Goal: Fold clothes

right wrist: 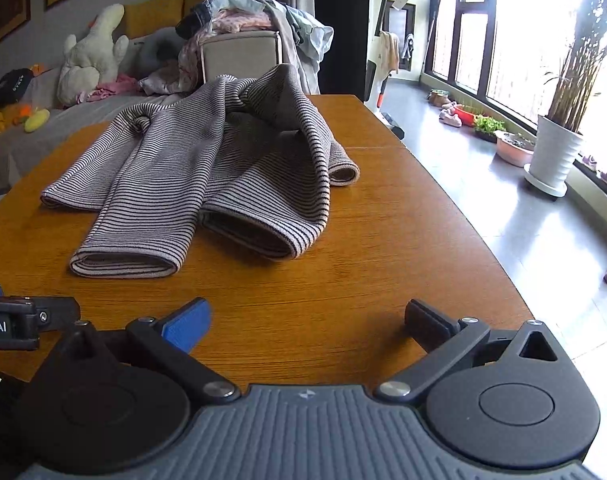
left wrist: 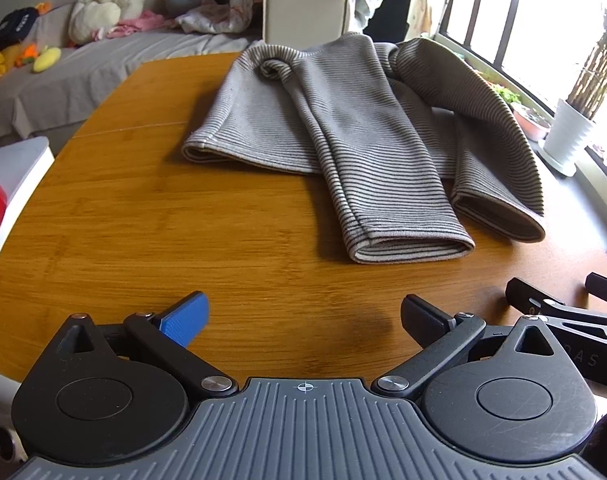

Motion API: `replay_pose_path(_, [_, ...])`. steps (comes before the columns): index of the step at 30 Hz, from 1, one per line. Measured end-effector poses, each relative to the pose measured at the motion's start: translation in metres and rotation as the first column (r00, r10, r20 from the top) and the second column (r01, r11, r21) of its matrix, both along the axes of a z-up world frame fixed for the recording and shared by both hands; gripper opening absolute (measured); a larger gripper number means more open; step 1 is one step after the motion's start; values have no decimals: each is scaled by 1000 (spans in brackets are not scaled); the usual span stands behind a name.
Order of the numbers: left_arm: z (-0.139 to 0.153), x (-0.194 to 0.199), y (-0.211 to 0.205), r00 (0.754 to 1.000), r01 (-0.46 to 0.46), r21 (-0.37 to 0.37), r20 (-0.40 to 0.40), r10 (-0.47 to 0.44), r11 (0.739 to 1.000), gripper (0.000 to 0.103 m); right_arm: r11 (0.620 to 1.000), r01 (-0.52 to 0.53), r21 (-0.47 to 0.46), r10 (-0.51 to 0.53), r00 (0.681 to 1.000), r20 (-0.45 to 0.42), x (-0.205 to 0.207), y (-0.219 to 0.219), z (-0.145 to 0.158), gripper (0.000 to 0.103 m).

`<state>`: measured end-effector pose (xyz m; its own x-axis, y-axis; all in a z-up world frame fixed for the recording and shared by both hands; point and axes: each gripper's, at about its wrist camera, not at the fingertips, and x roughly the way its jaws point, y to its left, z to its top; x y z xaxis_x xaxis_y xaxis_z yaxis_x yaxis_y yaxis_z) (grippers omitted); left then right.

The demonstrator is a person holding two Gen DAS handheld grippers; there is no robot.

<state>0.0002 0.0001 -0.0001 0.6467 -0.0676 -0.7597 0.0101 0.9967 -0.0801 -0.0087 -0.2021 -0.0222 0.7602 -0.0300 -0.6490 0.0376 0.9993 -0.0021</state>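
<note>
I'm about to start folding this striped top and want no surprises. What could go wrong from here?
1. The striped top lies bunched, one sleeve draped over the body; pinching there may catch two layers and fold it crooked.
2. Its far edge reaches the wooden table rim on the window side, so a pull that way could drag it off.
3. The left hand-held gripper and right hand-held gripper, both open, sit close together and could bump.

we see a grey sweater [left wrist: 343,120] with thin dark stripes, honey-orange wood-grain table [left wrist: 143,208], one blue gripper pad [left wrist: 185,320], one black, white plant pot [right wrist: 555,156]
</note>
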Motion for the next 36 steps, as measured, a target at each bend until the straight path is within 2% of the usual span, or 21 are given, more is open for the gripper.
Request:
replay_pose_path(13, [-4,-3,-2,1000,5,72,10,-6,997,103,1000,-4,4,4,1000,19,-6,-1,-1,103])
replay_pose_path(22, [-7,-5,0,1000,-14,67,24,12,998,103,1000,9,4,-9,1000,27,-6,0,-1,103])
replay_pose_path(29, [-7,-5,-1,1000,-14,69,26,13,997,103,999,39,2,-39,997,73,-11,2,-5,103])
replay_pose_path(36, [-6,-4,-2,1000,-15,74,27,13,997,103,1000,30,-1,-30,997,71,-10,1,-4,103])
